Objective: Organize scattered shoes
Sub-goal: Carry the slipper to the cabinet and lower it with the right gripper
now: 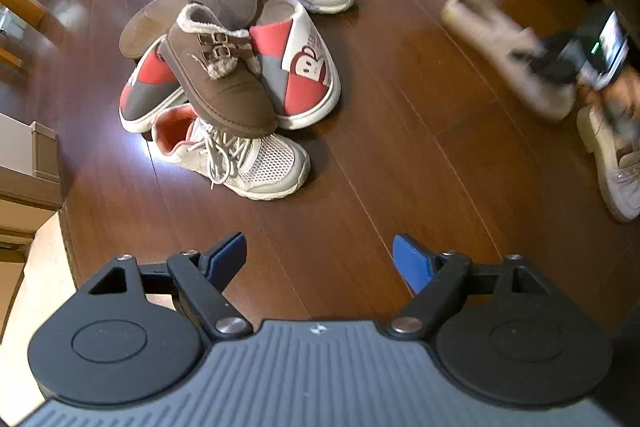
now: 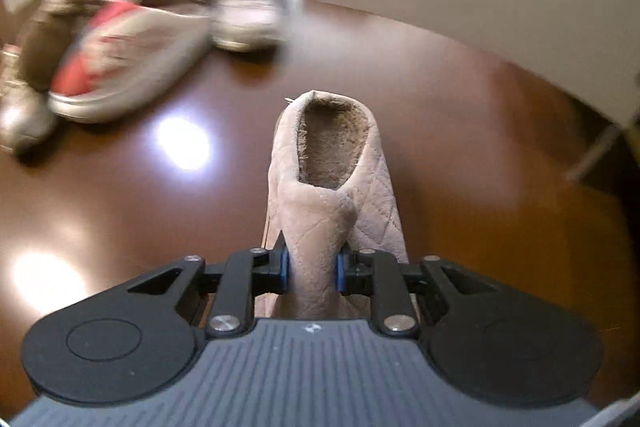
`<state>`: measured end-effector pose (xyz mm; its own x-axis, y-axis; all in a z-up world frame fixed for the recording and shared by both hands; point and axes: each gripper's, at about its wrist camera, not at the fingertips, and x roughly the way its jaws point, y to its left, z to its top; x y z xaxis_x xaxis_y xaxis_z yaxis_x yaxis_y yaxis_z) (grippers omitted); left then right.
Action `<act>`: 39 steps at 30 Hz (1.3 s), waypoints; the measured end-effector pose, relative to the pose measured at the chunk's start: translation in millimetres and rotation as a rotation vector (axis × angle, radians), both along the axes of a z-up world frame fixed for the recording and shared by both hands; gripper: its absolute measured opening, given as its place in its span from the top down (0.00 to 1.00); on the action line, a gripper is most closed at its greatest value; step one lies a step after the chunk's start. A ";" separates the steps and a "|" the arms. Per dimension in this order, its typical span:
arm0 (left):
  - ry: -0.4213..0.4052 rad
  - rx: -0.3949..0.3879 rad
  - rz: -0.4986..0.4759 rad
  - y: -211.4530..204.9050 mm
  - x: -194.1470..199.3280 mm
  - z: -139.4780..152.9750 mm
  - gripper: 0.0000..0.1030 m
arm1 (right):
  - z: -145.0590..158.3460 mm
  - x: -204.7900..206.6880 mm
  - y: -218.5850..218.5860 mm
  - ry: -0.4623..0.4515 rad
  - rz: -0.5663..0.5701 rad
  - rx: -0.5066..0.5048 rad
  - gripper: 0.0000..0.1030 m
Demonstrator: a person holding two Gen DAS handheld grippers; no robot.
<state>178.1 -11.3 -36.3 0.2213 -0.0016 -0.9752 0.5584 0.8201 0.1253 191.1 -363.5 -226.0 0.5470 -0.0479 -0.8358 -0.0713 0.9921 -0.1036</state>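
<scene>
Left wrist view: my left gripper hangs wide open with nothing between its blue pads, above bare wooden floor. Ahead of it lies the shoe pile, a brown fur-lined shoe on top. Farther right, my right gripper is clamped on the bunched upper of a beige quilted slipper, near another pale shoe.
</scene>
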 end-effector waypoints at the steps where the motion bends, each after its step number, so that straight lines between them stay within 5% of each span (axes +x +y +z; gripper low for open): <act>1: 0.004 0.002 0.000 -2.0 0.7 -1.9 0.20 | -2.0 -1.6 -41.3 0.022 -0.031 -0.013 0.83; 8: 0.038 0.019 0.002 -18.7 4.2 -14.9 0.20 | -13.4 -15.0 -133.9 0.046 -0.140 -0.014 0.80; 14: 0.042 0.017 -0.025 -35.5 1.5 -15.8 0.20 | -20.9 -23.8 -159.9 0.019 -0.208 -0.009 0.50; 16: 0.039 0.014 -0.033 -39.9 0.9 -14.7 0.20 | -25.8 -23.5 -157.6 0.026 -0.199 -0.015 0.55; 17: 0.038 0.013 -0.036 -42.3 1.7 -14.6 0.20 | -30.3 -22.5 -155.0 0.036 -0.188 -0.020 0.74; 26: 0.045 0.022 -0.025 -42.8 4.7 -19.8 0.20 | -38.6 -11.2 -161.0 0.010 -0.165 -0.048 0.76; 28: 0.042 0.017 -0.025 -42.3 4.7 -19.0 0.20 | -38.4 -10.9 -157.7 0.014 -0.156 -0.072 0.66; 30: 0.037 0.011 -0.027 -41.8 4.4 -18.0 0.20 | -35.4 -12.1 -152.6 0.014 -0.167 -0.103 0.42; 33: 0.019 -0.001 -0.034 -42.3 1.8 -13.3 0.20 | -24.4 -17.9 -144.2 0.002 -0.227 -0.137 0.36; 36: -0.006 -0.026 -0.041 -42.6 -1.8 -7.0 0.20 | -7.5 -30.7 -141.5 -0.035 -0.328 -0.068 0.28; 39: -0.030 -0.052 -0.048 -44.7 -5.2 -0.5 0.20 | 22.9 -63.2 -129.4 -0.064 -0.531 0.006 0.24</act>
<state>172.9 -56.0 -36.8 0.2493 -0.0634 -0.9663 0.5939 0.7982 0.1008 127.9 -493.0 -203.1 0.4989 -0.3273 -0.8025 0.4466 0.8906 -0.0856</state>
